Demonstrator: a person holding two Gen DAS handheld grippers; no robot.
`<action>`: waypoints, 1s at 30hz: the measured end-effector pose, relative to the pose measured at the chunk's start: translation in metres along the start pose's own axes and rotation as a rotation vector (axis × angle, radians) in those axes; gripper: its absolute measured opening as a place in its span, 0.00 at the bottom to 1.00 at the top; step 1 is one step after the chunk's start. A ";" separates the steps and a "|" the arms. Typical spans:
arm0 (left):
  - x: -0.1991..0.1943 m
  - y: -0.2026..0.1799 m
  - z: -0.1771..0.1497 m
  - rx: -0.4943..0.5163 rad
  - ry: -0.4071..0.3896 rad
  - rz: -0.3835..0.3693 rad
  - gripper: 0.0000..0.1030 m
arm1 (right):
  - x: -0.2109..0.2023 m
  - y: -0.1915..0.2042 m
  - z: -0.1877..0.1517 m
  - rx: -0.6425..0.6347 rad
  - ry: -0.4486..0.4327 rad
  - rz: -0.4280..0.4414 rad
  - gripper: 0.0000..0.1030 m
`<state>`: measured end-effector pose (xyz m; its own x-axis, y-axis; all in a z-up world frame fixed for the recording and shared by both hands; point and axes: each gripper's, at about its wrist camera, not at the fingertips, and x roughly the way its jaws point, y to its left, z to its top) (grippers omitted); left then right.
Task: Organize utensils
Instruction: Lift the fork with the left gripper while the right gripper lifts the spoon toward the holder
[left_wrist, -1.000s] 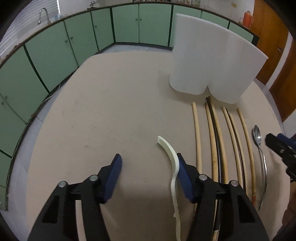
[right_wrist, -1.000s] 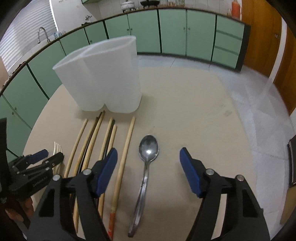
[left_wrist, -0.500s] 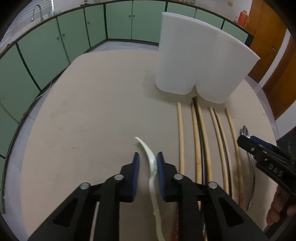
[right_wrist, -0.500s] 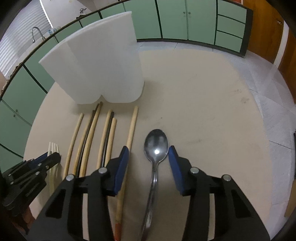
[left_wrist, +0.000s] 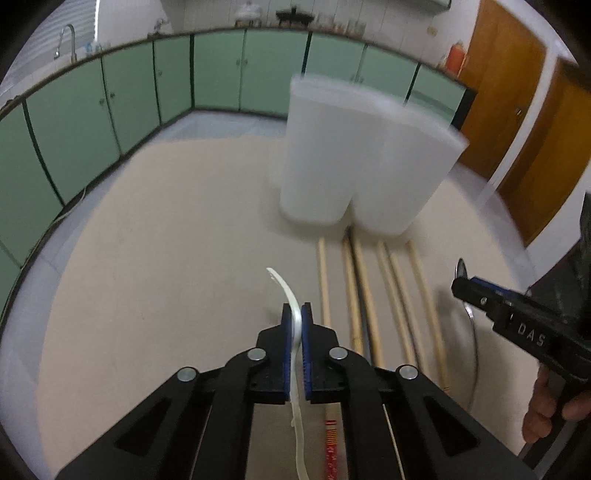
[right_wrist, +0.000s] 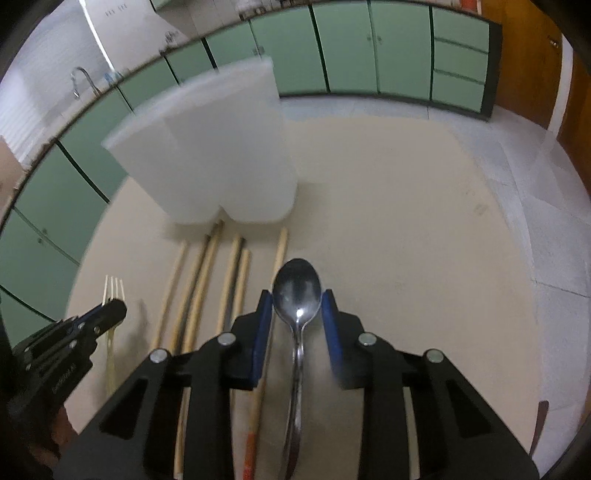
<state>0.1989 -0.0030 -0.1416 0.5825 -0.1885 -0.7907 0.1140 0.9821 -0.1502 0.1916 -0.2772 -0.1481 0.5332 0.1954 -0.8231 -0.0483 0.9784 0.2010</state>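
1. Left gripper (left_wrist: 294, 314): blue pads clamped on the white plastic fork (left_wrist: 291, 325) at mid-handle. Tines curve up and away toward frame centre; the handle runs down between the jaws to the bottom edge.
2. Right gripper (right_wrist: 297, 308): jaws have just been closing around the metal spoon (right_wrist: 297, 291). Pads sit at either side of the bowl where it meets the neck; the left pad looks in contact, the right one touching or nearly so, and blur prevents a firmer call. Spoon handle runs down to the bottom edge.
3. Chopsticks (left_wrist: 364, 291): a row of wooden sticks lying roughly parallel on the table (left_wrist: 155, 258), between fork and spoon. One has a red end at lower centre of the left view.
4. Holder (left_wrist: 362, 162): white, two-lobed, upright on the table just beyond the far tips of the chopsticks.
5. Green cabinets (left_wrist: 110, 107) line the background; wooden door (left_wrist: 517, 110) at upper right of the left view.
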 end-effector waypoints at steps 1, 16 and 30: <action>-0.008 0.000 0.001 0.007 -0.036 -0.007 0.05 | -0.008 0.000 0.000 -0.004 -0.024 0.006 0.26; -0.084 -0.010 0.016 0.040 -0.288 -0.037 0.05 | -0.094 0.000 0.013 -0.091 -0.282 0.095 0.00; -0.070 -0.007 0.016 0.037 -0.256 -0.032 0.05 | -0.048 -0.030 0.011 0.081 -0.166 -0.001 0.42</action>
<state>0.1698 0.0036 -0.0760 0.7626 -0.2186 -0.6088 0.1620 0.9757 -0.1475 0.1768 -0.3167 -0.1084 0.6654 0.1741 -0.7259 0.0168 0.9687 0.2478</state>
